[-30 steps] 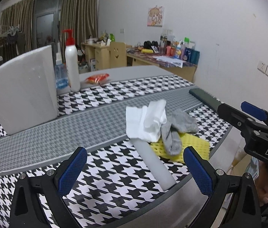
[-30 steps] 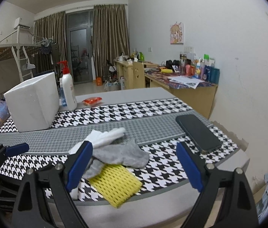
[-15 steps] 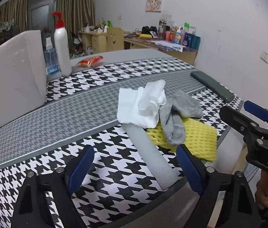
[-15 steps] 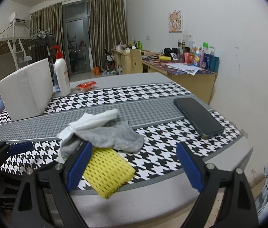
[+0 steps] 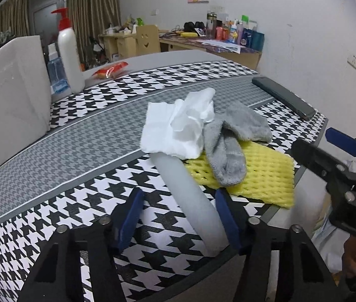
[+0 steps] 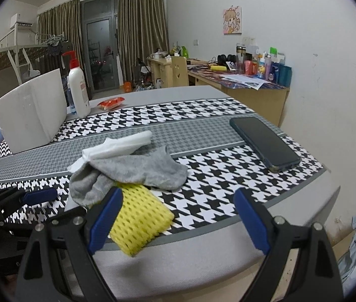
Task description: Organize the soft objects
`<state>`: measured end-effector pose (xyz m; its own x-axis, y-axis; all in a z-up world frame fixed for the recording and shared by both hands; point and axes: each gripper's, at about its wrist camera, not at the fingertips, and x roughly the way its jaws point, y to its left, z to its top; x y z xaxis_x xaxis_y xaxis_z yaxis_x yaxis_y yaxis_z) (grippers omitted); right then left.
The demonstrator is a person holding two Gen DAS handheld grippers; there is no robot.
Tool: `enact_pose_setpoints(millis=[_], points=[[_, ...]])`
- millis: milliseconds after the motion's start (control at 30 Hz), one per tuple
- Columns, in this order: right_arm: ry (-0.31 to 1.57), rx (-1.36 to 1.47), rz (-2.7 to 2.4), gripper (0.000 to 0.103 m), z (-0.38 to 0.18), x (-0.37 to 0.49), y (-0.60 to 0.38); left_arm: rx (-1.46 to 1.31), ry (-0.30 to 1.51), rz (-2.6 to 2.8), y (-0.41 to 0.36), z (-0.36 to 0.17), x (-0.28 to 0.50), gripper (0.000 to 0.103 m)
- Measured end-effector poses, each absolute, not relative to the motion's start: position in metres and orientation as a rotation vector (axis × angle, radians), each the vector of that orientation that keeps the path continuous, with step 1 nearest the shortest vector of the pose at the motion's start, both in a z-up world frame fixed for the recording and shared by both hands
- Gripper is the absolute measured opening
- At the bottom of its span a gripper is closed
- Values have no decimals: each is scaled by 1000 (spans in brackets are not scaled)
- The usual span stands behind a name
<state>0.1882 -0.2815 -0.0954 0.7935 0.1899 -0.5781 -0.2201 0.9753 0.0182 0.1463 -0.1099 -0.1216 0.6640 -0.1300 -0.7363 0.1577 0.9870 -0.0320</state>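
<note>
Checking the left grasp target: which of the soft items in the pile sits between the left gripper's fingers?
The pale grey foam tube. Its near end lies between the closing left gripper fingers; the white cloth, grey sock and yellow foam net lie beyond them.

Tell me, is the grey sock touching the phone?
Apart. The right wrist view shows a stretch of bare houndstooth cloth between the grey sock and the phone.
</note>
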Motion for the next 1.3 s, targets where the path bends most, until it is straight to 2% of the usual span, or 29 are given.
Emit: enact_pose_setpoints(millis=[67, 100, 133, 600, 1133, 1167, 1300], points=[[630, -50, 227, 92, -99, 190, -283, 49, 837, -173, -114, -121, 147, 46], [636, -47, 230, 92, -101, 190, -283, 51, 844, -184, -116, -120, 147, 37], [641, -45, 235, 92, -102, 190, -283, 50, 850, -198, -118, -119, 147, 34], [693, -58, 346, 92, -112, 194, -262, 12, 823, -270, -97, -107, 134, 12], [755, -155, 352, 92, -126, 200, -239, -20, 817, -267, -79, -107, 129, 10], [759, -159, 353, 90, -126, 200, -239, -22, 817, -268, -78, -107, 128, 10], [780, -150, 417, 70, -124, 196, -238, -30, 818, -266, -75, -107, 127, 10]])
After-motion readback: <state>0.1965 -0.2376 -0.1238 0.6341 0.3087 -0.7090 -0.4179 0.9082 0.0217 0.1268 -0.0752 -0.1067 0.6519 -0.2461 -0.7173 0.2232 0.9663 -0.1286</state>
